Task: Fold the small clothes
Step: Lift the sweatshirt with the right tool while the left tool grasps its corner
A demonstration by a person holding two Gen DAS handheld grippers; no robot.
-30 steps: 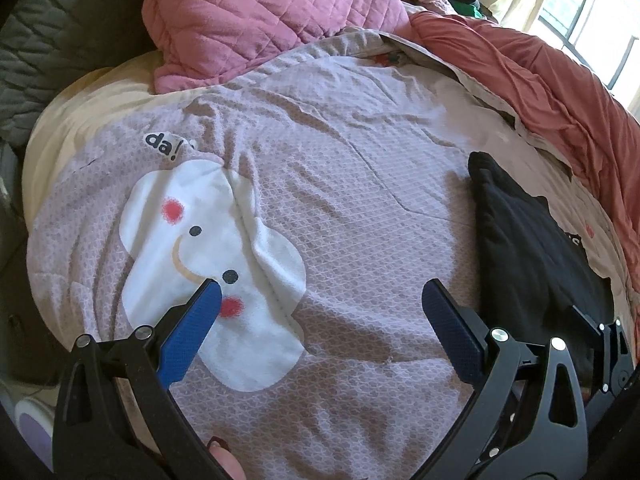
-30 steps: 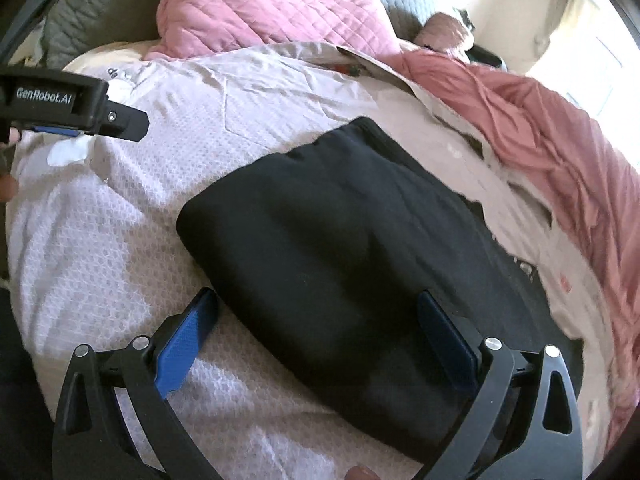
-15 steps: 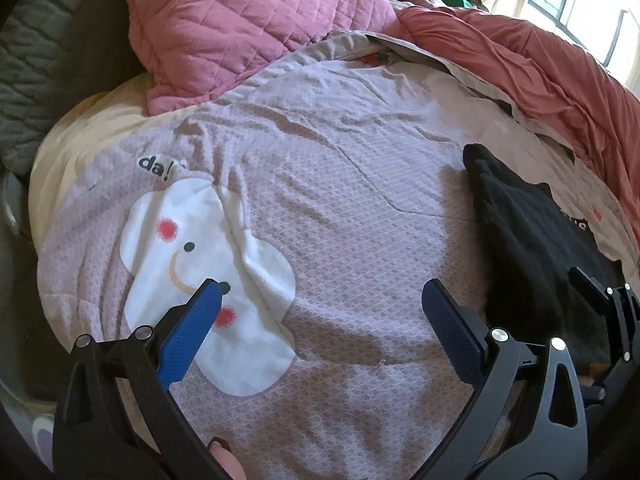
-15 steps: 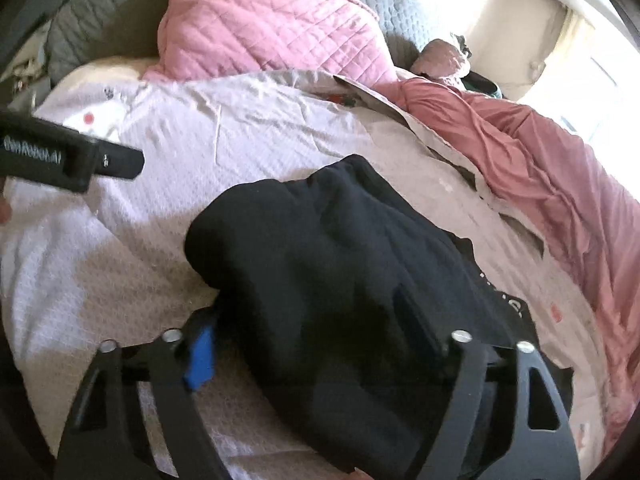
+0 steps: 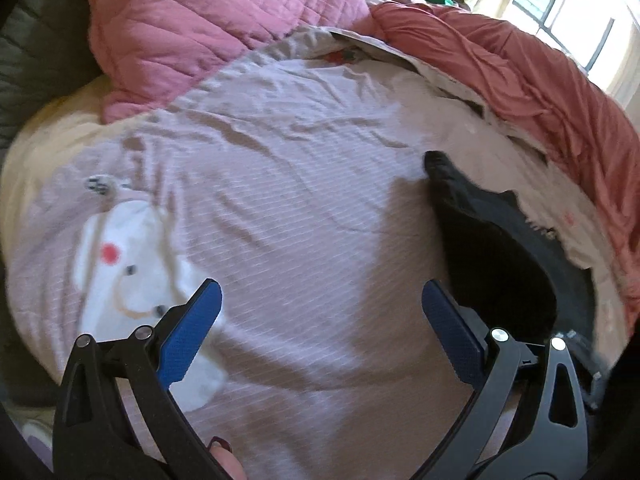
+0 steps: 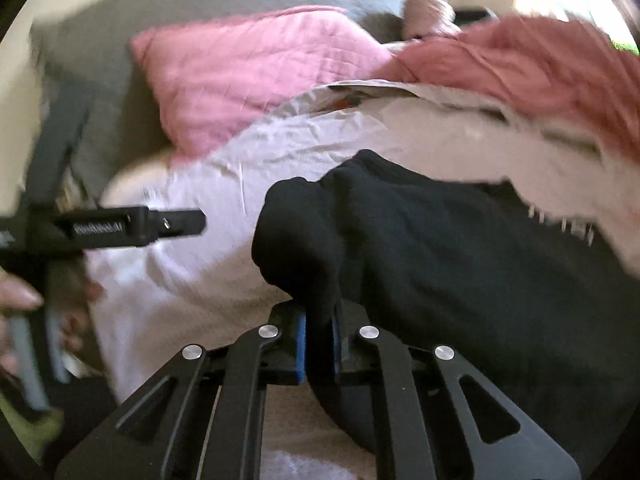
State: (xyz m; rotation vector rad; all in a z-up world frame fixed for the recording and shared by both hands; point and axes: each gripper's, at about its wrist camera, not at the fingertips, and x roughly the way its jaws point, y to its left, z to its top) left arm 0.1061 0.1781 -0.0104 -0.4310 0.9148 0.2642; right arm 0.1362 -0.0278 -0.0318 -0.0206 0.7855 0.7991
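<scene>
A folded black garment (image 6: 460,256) lies on the lilac bed cover (image 5: 304,216). My right gripper (image 6: 319,348) is shut on its near left edge, and black cloth bunches up between the blue pads (image 6: 301,350). In the left wrist view the garment (image 5: 496,256) lies at the right. My left gripper (image 5: 320,320) is open and empty above the bare cover, to the left of the garment. It also shows side-on in the right wrist view (image 6: 132,226).
A pink quilted pillow (image 5: 216,24) lies at the head of the bed. A salmon-red blanket (image 5: 536,88) is heaped along the right side. A white smiling cloud print (image 5: 132,272) marks the cover at the left. A window (image 5: 568,12) is at the far right.
My right gripper has gone from open over the garment to shut on its near edge, lifting the cloth. My left gripper has stayed open and drifted a little.
</scene>
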